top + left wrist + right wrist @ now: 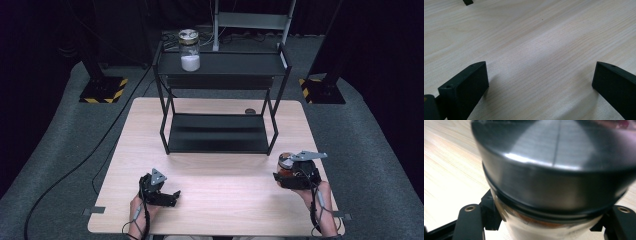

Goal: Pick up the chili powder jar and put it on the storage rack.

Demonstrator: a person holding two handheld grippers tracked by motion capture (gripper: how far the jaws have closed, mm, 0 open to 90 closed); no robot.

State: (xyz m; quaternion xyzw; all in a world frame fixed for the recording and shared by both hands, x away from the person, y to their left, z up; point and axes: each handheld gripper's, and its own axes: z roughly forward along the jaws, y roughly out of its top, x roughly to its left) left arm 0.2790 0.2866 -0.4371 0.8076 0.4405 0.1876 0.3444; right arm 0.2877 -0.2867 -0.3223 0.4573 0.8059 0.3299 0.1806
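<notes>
From the high view, a pale wooden table (220, 200) sits on grey carpet in a dark room, with a black two-tier rack (220, 100) at its far side and a glass jar of white powder (189, 50) on the top shelf. The left gripper (172, 196) rests low near the front edge. At the right, the right gripper (286, 172) holds a metal-lidded jar (285, 161).

Left gripper view: jaws spread wide over bare woodgrain.

Right gripper view: jaws clamp the metal-lidded jar below its dark lid.

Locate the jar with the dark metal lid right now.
High view, right side: the jar is clamped in the right gripper near the table's right edge, in front of the black shelf.
</notes>
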